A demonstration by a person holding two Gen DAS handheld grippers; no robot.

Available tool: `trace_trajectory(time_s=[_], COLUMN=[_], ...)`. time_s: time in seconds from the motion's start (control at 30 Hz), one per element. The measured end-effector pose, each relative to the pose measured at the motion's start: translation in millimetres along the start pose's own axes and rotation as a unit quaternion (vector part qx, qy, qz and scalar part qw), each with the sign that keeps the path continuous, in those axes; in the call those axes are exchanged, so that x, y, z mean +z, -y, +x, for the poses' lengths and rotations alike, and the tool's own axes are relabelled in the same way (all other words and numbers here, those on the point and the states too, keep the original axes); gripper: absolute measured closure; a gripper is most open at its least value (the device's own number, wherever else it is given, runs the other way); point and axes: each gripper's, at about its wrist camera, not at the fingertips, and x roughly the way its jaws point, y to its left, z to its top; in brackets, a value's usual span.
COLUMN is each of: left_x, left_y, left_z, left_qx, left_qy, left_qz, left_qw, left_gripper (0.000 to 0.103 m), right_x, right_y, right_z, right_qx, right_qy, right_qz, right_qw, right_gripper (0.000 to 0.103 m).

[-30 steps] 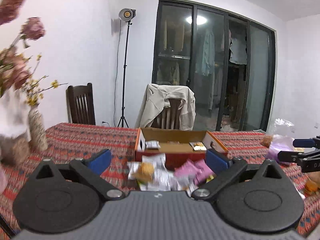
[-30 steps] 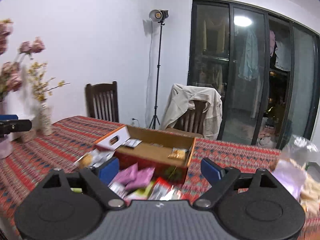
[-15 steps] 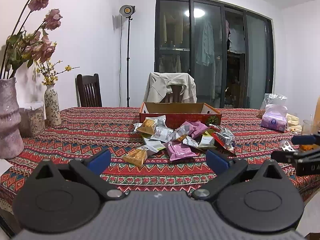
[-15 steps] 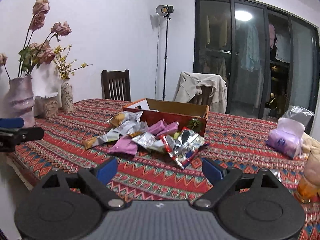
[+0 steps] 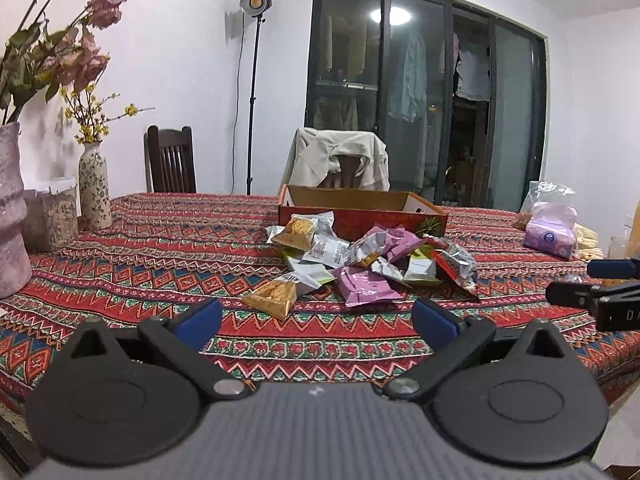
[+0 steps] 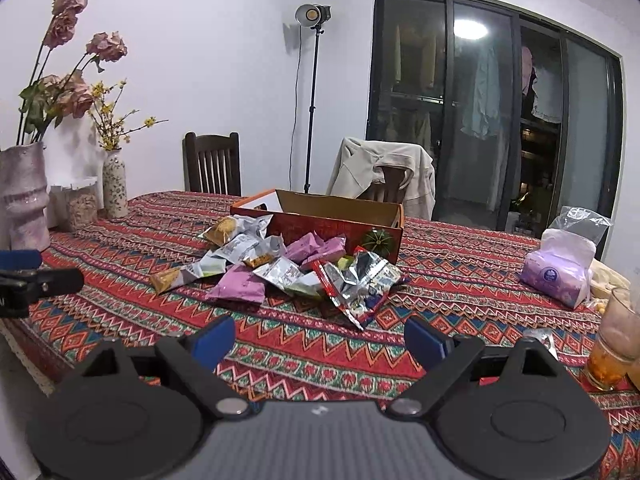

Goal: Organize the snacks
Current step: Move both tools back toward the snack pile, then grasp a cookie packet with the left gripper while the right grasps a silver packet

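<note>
A pile of snack packets (image 5: 360,258) lies on the patterned tablecloth in front of an open red cardboard box (image 5: 360,210); the pile (image 6: 288,268) and box (image 6: 332,216) also show in the right wrist view. The packets are purple, silver, orange and red. My left gripper (image 5: 316,318) is open and empty, held back near the table's front edge. My right gripper (image 6: 318,338) is open and empty, also near the front edge. The right gripper's side shows at the right of the left wrist view (image 5: 600,288).
Vases with flowers (image 5: 94,188) and a jar (image 5: 52,212) stand at the left. A purple tissue pack (image 6: 556,276) and a glass of drink (image 6: 614,344) are at the right. Chairs (image 5: 172,164) stand behind the table.
Both grippers have pulled back and down from above the box to the table's front edge. The snack pile now lies farther away. Both stay open.
</note>
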Motion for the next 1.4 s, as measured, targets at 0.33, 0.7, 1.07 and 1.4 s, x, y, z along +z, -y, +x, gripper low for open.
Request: trace_trajectory(time_s=[0.33, 0.7, 1.07, 1.4], left_x=[22, 73, 76, 80], left_y=[-30, -54, -39, -52], left_z=[77, 209, 307, 299], left_qx=[-0.009, -0.035, -0.065, -0.071], left_qy=[-0.051, -0.064, -0.112, -0.105], left_qz=[-0.008, 0.018, 0.055, 0.025], left_qw=[0.9986, 0.9971, 0.9901, 0.9916], left_gripper=[0.0, 0.01, 0.023, 0.055], right_x=[19, 61, 73, 67], right_y=[2, -24, -56, -40], right_z=[49, 160, 274, 295], right_qx=[0.01, 0.049, 0.085, 0.115], right_qy=[-0.01, -0.025, -0.086, -0.092], right_qz=[0.005, -0.028, -0.035, 0.022], right_qw=[1.0, 0.998, 0.992, 0.989], right_gripper=[0.012, 0.018, 0.033, 0.063])
